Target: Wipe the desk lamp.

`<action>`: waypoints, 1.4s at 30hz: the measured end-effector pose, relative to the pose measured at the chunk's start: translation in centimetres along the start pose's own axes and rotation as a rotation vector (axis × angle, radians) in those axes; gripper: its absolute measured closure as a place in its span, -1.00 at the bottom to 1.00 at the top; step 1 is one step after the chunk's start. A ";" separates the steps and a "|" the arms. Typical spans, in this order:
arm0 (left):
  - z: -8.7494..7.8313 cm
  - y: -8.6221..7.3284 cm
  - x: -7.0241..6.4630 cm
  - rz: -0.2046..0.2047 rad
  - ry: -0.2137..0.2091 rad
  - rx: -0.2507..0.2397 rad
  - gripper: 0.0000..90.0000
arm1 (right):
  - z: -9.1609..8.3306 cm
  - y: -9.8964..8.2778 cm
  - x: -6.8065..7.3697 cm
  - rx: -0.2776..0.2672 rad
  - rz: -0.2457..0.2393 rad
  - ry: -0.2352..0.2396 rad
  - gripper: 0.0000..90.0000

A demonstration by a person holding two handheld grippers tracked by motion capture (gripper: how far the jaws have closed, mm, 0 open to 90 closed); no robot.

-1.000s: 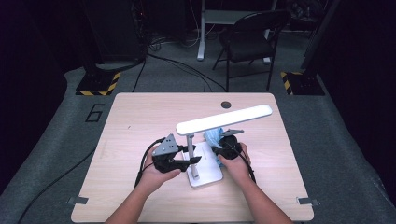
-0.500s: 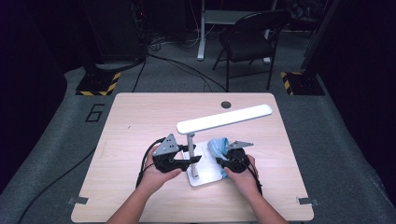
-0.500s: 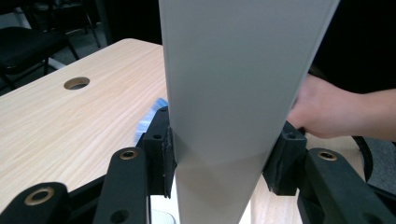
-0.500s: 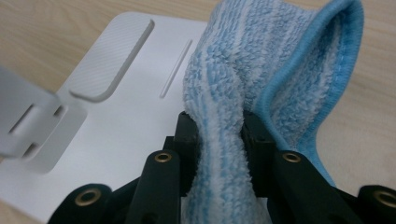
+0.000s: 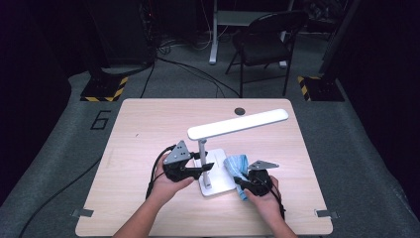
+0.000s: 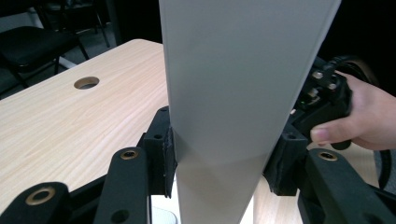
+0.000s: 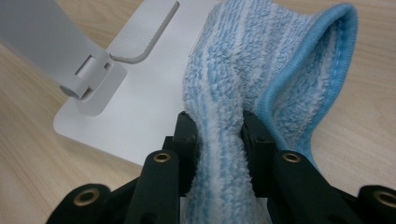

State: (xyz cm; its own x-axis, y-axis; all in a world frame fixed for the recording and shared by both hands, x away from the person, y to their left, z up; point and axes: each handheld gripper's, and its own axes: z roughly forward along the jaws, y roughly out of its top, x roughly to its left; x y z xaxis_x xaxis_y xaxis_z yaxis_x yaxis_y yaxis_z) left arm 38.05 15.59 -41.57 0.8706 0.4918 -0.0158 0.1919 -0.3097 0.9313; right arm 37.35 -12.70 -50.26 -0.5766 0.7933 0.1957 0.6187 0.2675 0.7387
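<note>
While my left jaws [image 5: 207, 169] clamp the lamp [image 5: 236, 124] post to steady it on the surface [image 5: 148, 124], my right jaws [image 7: 217, 135] pinch the blue cloth [image 7: 261, 70] at the base's edge, so wiping looks barely underway, most of the lamp left.

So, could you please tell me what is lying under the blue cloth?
The blue cloth, pinched in the right tool, drapes over the lamp base edge and the table. Whatever lies directly beneath its folds is covered.
</note>
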 end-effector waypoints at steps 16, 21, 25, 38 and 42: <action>0.9 0.2 0.1 -0.003 0.012 -0.012 0.16 | -1.1 -0.4 1.1 -0.016 -0.002 0.019 0.58; 0.8 0.2 0.1 -0.004 0.012 -0.012 0.17 | -0.1 -0.2 2.1 -0.003 -0.032 0.013 0.58; 0.8 0.2 0.0 -0.004 0.015 -0.012 0.17 | 0.4 0.0 2.9 -0.012 -0.030 0.045 0.59; 1.0 0.3 0.1 -0.005 0.060 -0.012 0.17 | -0.6 -0.3 4.6 0.022 -0.090 0.068 0.59; 1.0 0.2 0.0 -0.013 0.052 -0.014 0.17 | -0.5 -1.0 5.7 0.064 -0.122 0.098 0.59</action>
State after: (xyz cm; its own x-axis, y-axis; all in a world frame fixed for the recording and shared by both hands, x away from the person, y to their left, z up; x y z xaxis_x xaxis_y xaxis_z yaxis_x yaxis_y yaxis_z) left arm 38.56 14.68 -41.72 0.8431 0.5376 -0.0098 0.1968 -0.2915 0.9361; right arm 33.14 -8.77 -49.58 -0.6969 0.6965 0.1710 0.5716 0.3953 0.7190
